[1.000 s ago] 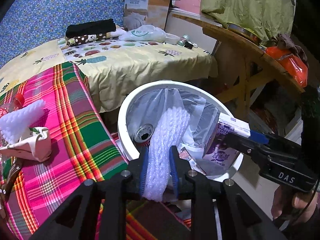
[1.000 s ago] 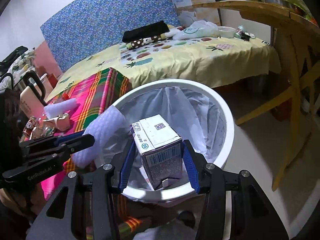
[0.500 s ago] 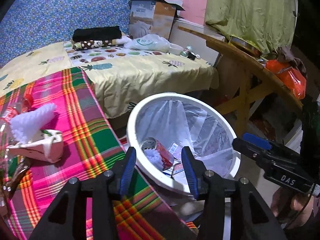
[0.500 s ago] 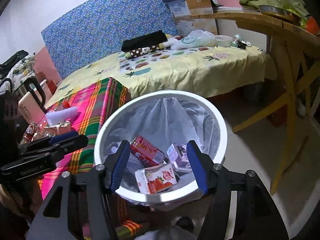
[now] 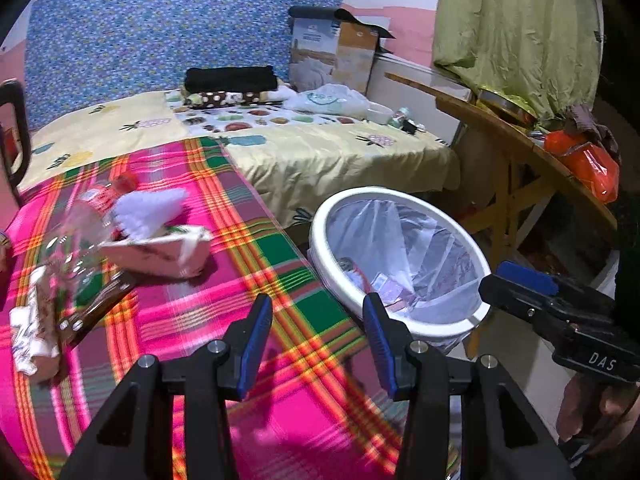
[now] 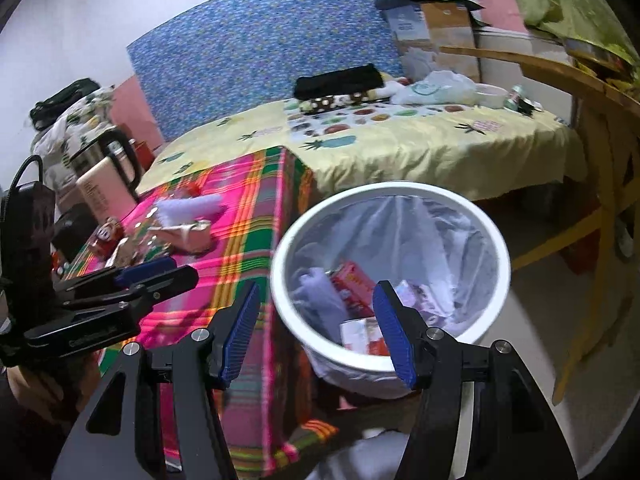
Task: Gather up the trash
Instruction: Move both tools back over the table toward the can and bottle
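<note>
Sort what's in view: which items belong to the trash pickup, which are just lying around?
Job:
- white bin, holding cartons and foam
- foam netting on the plaid cloth
- crumpled carton below it
- clear plastic bottle
- left gripper and right gripper, both open, empty

Lying about:
- cardboard box
- folded black cloth
- kettle
- wooden table

This is a lived-in bedroom at home. A bed wears a yellow pineapple-print sheet, with folded clothes stacked against a blue floral headboard panel. A cardboard box, a wooden table, an electric kettle and a plaid-covered table crowd close around it.
</note>
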A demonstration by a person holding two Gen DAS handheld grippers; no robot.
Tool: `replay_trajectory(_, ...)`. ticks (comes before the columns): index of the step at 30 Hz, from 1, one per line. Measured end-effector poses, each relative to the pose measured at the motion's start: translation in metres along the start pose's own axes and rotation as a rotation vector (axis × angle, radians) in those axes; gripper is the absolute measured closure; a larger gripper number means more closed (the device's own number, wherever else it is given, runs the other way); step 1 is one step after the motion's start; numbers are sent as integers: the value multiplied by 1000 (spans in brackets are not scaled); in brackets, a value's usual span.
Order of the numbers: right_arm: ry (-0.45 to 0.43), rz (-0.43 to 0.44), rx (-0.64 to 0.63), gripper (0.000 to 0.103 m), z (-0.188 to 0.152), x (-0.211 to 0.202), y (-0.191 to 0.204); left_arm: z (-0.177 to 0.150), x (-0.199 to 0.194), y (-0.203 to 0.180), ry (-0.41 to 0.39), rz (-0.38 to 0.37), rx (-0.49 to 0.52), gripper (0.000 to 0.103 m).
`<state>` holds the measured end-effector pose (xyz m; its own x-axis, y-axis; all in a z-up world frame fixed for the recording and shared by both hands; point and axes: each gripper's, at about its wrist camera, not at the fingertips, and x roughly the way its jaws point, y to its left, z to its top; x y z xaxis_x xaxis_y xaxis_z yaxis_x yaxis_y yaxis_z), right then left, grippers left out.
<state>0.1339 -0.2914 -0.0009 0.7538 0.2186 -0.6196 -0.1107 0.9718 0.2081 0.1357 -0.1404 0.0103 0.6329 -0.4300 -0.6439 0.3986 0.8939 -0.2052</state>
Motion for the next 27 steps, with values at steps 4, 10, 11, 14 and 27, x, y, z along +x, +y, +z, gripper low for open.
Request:
replay_trajectory(4,15,29,-16,43,-2,2,13,-10,-13,14,-8,30,-28,54)
replay_trajectory(10,30,76,-46,43,-5,6,32,-23,-31,31,-26,85,-65,54)
replay_trajectory(11,35,81,-54,43,-5,7,35,-26,-33,34,-27,95,-69,54)
replay_trajectory(14,39,113,-65,43,-7,8,44,-34,-40,43,-27,124,-89,54)
replay_trajectory(27,58,208,-122,43,-4,19,82,-55,-64,88,-32,221,-173,54)
